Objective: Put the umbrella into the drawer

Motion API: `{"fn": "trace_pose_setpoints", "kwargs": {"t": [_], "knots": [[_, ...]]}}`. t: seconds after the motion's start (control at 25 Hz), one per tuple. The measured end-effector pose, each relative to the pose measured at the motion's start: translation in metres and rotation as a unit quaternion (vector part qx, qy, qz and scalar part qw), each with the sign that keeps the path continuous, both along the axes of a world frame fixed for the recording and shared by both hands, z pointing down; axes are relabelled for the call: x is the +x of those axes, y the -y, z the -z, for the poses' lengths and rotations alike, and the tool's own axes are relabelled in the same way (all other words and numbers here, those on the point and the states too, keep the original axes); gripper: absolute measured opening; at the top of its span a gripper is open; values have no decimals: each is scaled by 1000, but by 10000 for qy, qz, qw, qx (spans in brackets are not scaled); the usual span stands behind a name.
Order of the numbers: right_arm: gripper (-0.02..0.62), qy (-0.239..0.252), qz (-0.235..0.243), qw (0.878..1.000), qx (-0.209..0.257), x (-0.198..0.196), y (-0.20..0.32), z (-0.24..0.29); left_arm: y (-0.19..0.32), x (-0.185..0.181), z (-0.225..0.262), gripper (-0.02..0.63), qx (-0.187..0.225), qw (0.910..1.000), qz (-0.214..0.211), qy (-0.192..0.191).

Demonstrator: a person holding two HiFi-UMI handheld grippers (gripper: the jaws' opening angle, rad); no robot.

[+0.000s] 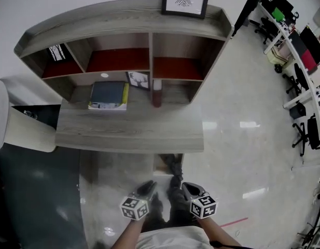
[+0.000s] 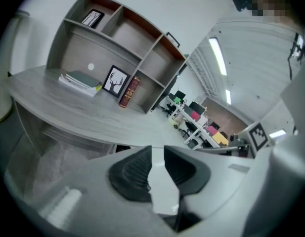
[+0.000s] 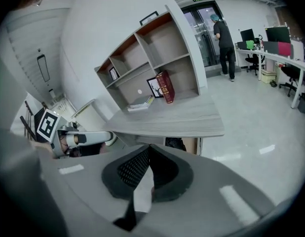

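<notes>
grey left gripper (image 1: 147, 187) and right gripper (image 1: 186, 188) point side by side toward the wooden desk (image 1: 128, 131); left jaws slightly apart, right jaws together, both empty.

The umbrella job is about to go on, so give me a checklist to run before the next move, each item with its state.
1. Left tongs empty: ok, jaws slightly apart, nothing between.
2. Right tongs empty: ok, jaws together.
3. Umbrella found: cannot tell; only a dark shape under the desk.
4. Drawer open: cannot tell.
5. Desk front bare: ok; books sit back by the shelf.
</notes>
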State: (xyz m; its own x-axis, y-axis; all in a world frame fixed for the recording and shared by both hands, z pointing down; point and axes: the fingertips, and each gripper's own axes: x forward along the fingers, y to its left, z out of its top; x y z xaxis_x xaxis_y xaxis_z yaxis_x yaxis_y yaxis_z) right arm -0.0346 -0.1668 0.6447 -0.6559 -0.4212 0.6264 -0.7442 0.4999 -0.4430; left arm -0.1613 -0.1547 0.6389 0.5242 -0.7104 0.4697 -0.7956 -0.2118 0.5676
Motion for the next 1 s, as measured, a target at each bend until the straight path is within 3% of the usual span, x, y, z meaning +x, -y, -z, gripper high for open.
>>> {"fn": "trace_pose_setpoints", "kwargs": {"t": [0.48,0.68,0.84,1.0], "knots": [[5,-86,-366,9983,437,32,-62,60,-60,-5,60,18,386,9975,-449,398],[5,31,-600,9967,538,55,-82,75,-84,13,80,0,506,9952,-706,441],[5,160,-625,9961,606,75,-91,87,-97,28,93,0,584,9949,-629,521],[5,256,-522,9962,644,99,-103,95,-116,56,107,0,560,9962,-608,275]]}}
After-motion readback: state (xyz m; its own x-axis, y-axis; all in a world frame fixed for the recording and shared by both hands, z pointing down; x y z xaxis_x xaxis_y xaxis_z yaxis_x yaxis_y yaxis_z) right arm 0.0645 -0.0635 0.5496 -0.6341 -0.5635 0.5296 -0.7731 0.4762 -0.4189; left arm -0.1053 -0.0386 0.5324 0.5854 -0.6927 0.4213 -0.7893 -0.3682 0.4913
